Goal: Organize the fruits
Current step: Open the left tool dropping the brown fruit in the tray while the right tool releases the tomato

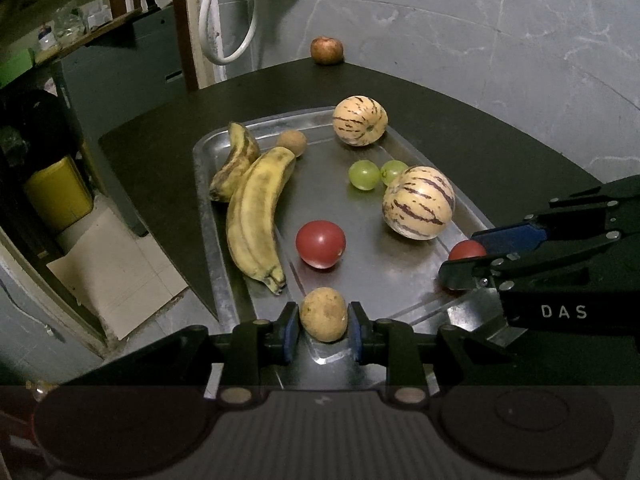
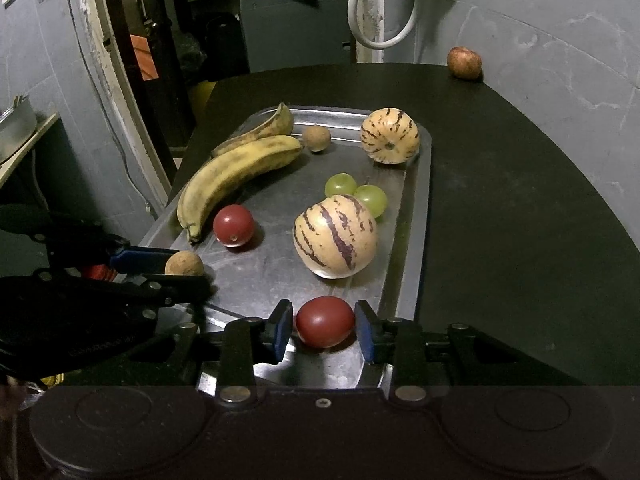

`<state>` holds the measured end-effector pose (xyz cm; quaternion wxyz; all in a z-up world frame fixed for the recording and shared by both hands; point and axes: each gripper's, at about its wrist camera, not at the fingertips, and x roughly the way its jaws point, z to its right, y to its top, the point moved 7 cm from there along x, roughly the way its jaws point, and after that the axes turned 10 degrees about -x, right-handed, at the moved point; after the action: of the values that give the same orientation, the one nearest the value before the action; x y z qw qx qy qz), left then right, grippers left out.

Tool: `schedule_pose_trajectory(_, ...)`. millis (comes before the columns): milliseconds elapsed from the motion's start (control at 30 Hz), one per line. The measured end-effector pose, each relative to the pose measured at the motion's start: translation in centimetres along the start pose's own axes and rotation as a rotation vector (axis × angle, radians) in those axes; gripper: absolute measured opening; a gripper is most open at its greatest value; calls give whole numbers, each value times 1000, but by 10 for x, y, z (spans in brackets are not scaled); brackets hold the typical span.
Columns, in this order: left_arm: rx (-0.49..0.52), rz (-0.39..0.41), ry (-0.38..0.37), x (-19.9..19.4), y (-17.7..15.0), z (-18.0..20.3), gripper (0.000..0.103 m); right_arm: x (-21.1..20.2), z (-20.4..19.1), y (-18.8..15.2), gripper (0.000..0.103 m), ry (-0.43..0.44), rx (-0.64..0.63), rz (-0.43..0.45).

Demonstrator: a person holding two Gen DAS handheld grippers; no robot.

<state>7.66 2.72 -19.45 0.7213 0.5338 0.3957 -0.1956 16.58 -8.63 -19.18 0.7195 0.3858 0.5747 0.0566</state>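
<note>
Left gripper [image 1: 323, 322] pinches the small brown fruit [image 1: 323, 314] at bottom centre, over the near end of the steel tray [image 1: 208, 216]. Right gripper [image 2: 323, 326] straddles a red tomato [image 2: 325, 321], pads close but contact unclear, can't tell if gripped. Both fruits round, smooth, soft-skinned: squeeze lightly, centre pads on widest part, lift straight. Tray slick, so loose fruit will likely roll.

Left tongs [image 1: 323, 326] clamped — right tongs [image 2: 325, 326] slightly parted, side by side.
</note>
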Motion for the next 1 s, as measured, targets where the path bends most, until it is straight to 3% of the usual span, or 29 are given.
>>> schedule_pose_trajectory(467,-5,14,9,-6,7,-3,35,-11,4,9,41,5,23,31)
schedule_pose_trajectory(700,-5,27,20,-10,12,-1,48,-18,10,11,45,-1,35,46)
schedule_pose_trajectory(1000,-28,56,47,-25,16,-1,69,-37,14,18,64,-2,52,100)
